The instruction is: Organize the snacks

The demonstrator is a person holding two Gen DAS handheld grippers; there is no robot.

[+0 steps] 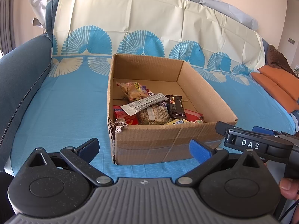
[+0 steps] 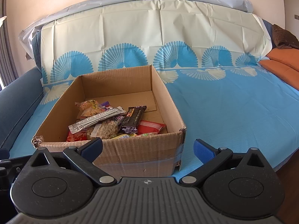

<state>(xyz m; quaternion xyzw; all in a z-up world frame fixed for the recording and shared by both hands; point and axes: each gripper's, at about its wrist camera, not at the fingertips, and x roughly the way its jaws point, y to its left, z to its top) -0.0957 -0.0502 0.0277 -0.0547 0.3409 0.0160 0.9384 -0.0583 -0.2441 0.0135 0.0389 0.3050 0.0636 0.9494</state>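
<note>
An open cardboard box (image 1: 160, 140) stands on the blue cloth and shows in the right wrist view too (image 2: 130, 153). Inside lies a pile of snack packets: a silver-white sachet (image 1: 143, 104) on top, a dark chocolate bar (image 1: 175, 106), a grain cake (image 1: 153, 114), a bag of crackers (image 1: 131, 90) and red packets (image 1: 126, 118). The dark bar (image 2: 133, 119) and sachet (image 2: 97, 120) show in the right wrist view. My left gripper (image 1: 143, 149) is open and empty, just short of the box's near wall. My right gripper (image 2: 147, 149) is open and empty, at the box's near right corner.
The blue cloth (image 1: 61, 112) with a fan pattern covers a sofa seat and backrest. A dark blue armrest (image 1: 16, 85) rises at the left. Orange cushions (image 1: 276, 85) lie at the far right. The right gripper's body (image 1: 257, 143) sits beside the box in the left wrist view.
</note>
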